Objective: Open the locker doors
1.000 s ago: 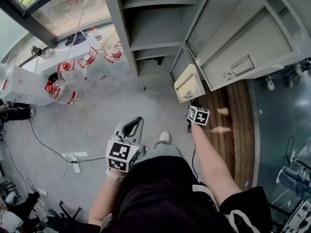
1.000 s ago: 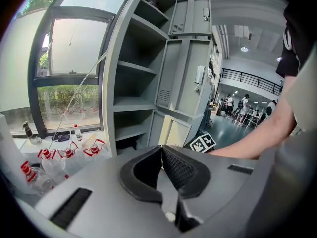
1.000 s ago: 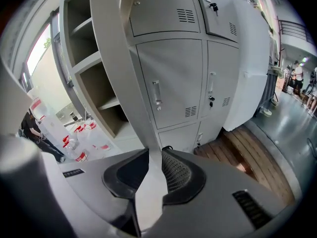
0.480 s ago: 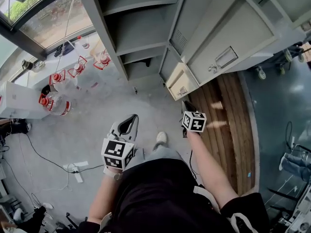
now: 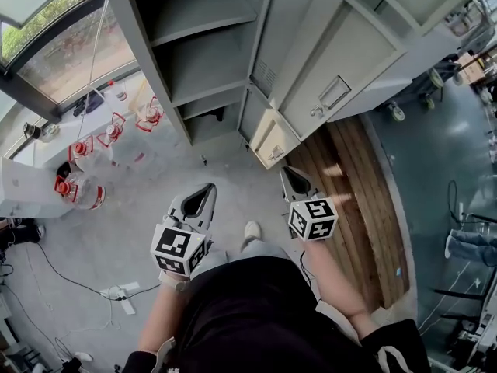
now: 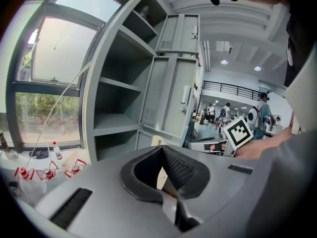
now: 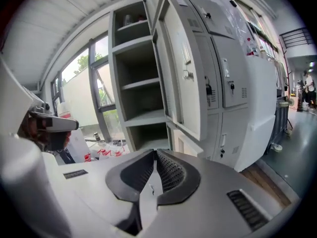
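Note:
The grey lockers (image 5: 326,61) fill the top of the head view. One tall bay (image 5: 194,61) stands open with bare shelves, its door (image 5: 272,29) swung out. Below it a small low door (image 5: 273,142), beige inside, hangs ajar. My right gripper (image 5: 293,181) hovers just short of that low door, apart from it, jaws shut with nothing between them. My left gripper (image 5: 198,200) floats to the left over the floor, also shut and empty. In the right gripper view the open bay (image 7: 141,88), swung door (image 7: 181,68) and closed keyed lockers (image 7: 230,78) lie ahead of the gripper (image 7: 155,151).
Water bottles with red caps (image 5: 78,189) stand on the concrete floor at left by a window. A power strip and cables (image 5: 116,292) lie at lower left. A wooden floor strip (image 5: 365,200) runs under the lockers at right. People stand far off (image 6: 262,110).
Both grippers have drawn back from the lockers toward my body. The right gripper has left the small low door. The view has swung, showing more of the lockers.

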`<state>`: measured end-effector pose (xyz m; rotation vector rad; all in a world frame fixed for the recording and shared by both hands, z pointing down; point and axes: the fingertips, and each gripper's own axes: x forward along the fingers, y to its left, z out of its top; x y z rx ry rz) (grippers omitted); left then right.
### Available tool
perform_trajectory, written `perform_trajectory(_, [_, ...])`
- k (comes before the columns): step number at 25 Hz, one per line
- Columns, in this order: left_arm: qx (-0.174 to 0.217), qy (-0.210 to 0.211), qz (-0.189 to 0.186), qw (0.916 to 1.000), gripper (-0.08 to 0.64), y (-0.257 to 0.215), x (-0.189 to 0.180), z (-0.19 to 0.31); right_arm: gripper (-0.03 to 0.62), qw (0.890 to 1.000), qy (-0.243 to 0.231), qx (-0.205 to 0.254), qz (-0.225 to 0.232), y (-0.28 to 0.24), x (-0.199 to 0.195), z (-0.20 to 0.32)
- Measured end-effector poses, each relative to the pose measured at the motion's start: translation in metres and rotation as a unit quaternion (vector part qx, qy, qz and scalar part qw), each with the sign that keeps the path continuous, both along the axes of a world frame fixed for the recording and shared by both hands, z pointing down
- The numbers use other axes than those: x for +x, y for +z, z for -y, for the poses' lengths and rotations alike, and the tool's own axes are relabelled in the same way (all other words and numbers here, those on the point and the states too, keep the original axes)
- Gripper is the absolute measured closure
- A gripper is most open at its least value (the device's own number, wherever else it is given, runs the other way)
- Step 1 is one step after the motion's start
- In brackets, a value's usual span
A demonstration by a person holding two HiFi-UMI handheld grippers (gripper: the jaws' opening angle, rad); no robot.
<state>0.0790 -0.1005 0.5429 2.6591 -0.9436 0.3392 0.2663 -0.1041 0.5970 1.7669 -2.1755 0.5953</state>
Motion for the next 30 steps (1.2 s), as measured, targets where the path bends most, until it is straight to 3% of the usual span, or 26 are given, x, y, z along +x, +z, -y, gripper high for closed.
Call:
perform_trajectory(6, [0.067,0.013,-0.017,0.9975,0.543,-0.063,0.002,0.006,0.548,0.996,-0.013,0.077,-0.034,-0.085,-0.019,-0.014])
perform_trajectory(13, [0.128,0.025,-0.028,0.9911,0.543,-0.104,-0.003,0.009,0.548,0.988,-0.019,0.142,-0.061,-0.151,-0.033,-0.024])
perform_trajectory(19, [0.15,0.019,-0.037,0.9878,0.541,-0.128,-0.005,0.012,0.548,0.983,-0.023,0.18,-0.04,-0.182,-0.044,-0.028])
perform_trajectory(24, [0.15,0.021,-0.047,0.9873,0.541,-0.135,-0.004,0.014,0.548,0.982,-0.032,0.186,-0.029,-0.185,-0.053,-0.027])
perform_trajectory(30, [0.146,0.028,-0.019,0.9887,0.541,-0.118,-0.013,0.015,0.546,0.983,-0.029,0.18,-0.019,-0.181,-0.056,-0.028])
